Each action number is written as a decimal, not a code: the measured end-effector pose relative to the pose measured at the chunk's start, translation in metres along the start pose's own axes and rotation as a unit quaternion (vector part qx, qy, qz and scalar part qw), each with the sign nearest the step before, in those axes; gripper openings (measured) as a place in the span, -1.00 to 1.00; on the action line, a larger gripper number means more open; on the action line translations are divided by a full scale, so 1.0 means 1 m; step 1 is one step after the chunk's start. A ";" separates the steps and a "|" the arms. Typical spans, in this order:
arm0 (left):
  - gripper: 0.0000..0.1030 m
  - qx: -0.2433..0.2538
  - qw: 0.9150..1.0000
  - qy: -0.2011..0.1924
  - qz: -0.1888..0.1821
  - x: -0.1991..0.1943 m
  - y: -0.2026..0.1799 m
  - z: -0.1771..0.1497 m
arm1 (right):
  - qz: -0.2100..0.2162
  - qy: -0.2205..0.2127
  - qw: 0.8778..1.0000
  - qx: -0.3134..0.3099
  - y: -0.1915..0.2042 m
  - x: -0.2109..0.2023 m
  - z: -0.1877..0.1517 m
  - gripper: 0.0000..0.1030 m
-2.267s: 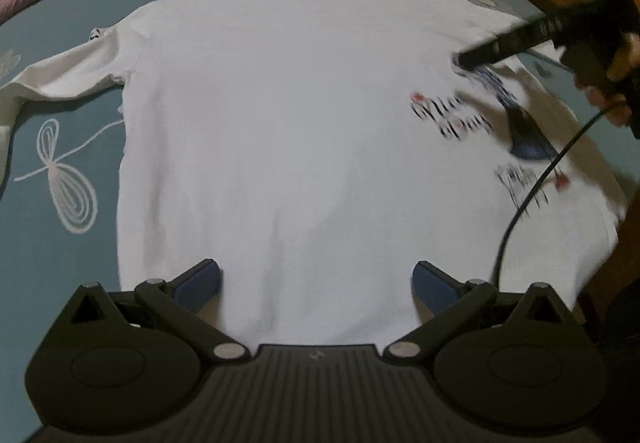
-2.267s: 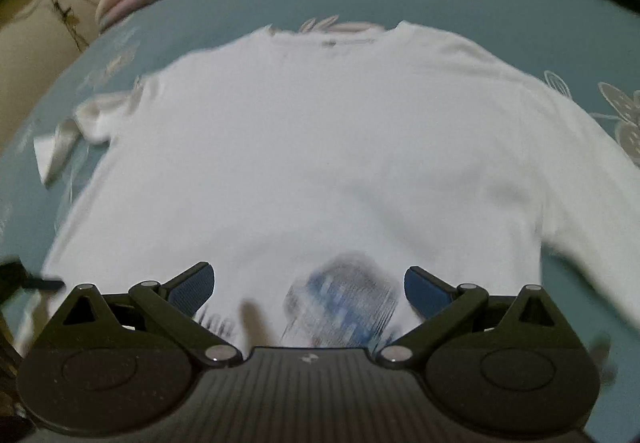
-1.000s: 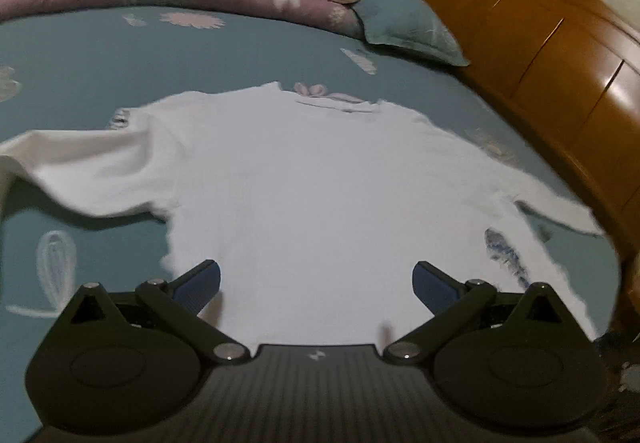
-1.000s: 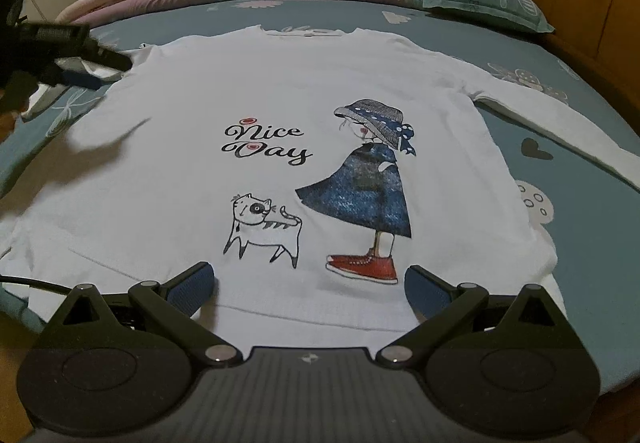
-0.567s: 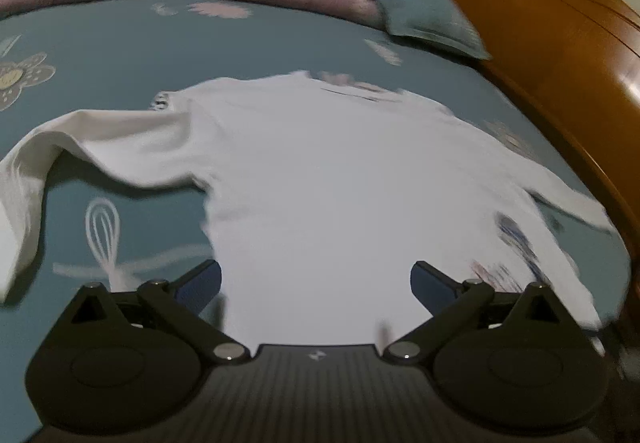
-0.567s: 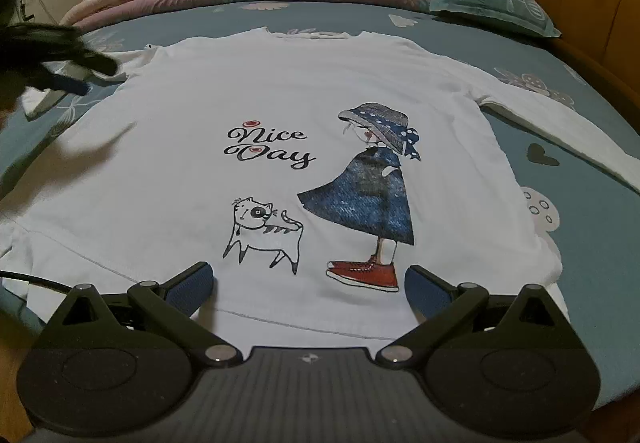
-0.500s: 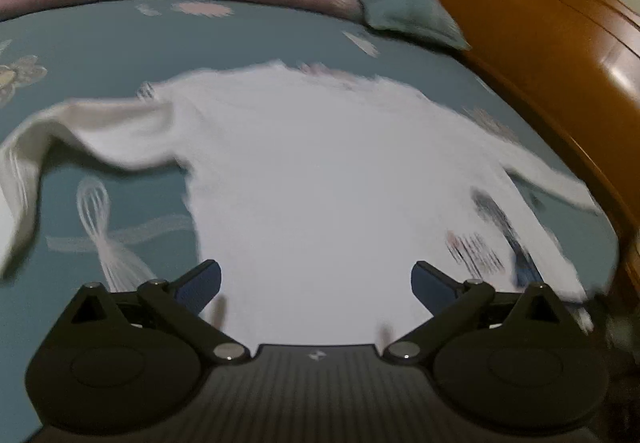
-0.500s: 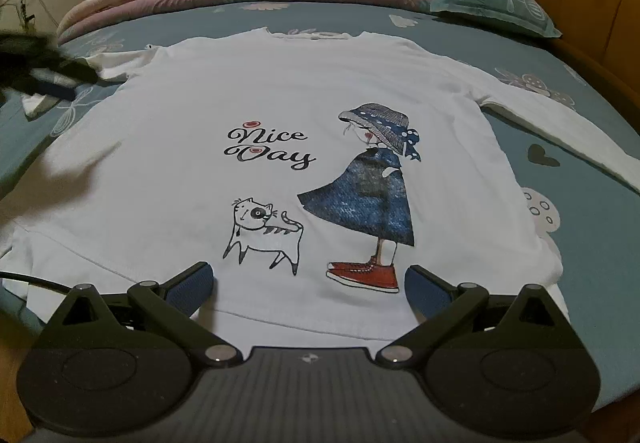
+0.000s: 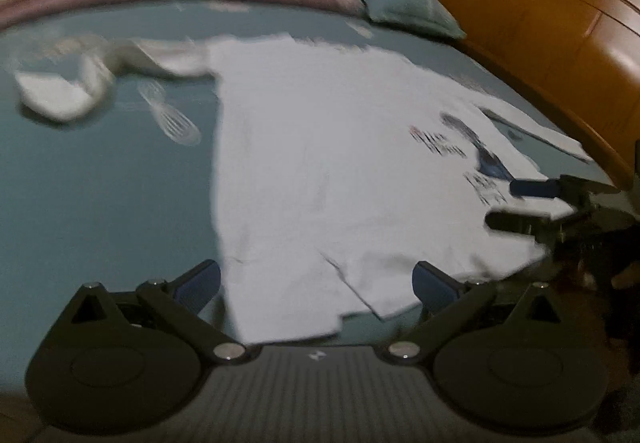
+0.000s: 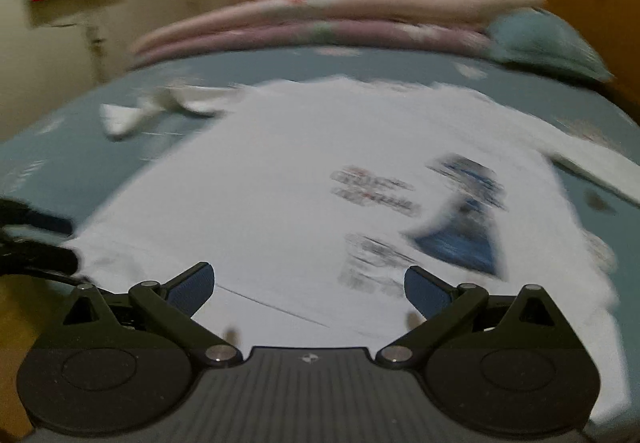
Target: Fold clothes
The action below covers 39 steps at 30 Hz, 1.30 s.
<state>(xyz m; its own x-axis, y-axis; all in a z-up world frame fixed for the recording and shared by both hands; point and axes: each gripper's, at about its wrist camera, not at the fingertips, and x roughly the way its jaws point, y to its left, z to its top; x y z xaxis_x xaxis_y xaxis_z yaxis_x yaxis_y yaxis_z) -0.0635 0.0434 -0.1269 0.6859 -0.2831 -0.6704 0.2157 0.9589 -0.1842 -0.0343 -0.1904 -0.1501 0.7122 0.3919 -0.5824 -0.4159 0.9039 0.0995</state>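
Two low wrist views from the bed's (image 9: 100,203) foot toward the headboard (image 9: 520,23), sharing the shirt (image 10: 300,163).

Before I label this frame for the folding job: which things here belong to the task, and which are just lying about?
Part of the job:
white shirt
left gripper, open
right gripper, open

Just lying about:
teal pillow
folded quilts
wooden headboard
bedsheet
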 end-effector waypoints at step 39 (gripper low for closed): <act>0.98 0.011 0.999 0.043 0.010 0.085 -0.025 0.047 | -0.143 0.040 0.980 0.132 -0.134 -0.046 -0.030 1.00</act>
<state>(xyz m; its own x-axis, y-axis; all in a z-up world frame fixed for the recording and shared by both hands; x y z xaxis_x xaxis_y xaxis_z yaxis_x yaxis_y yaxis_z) 0.0219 -0.0050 -0.1457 0.6279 -0.2601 -0.7336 0.2181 0.9635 -0.1549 -0.0286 -0.3352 -0.1608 0.7266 0.1113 -0.6780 -0.0376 0.9918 0.1225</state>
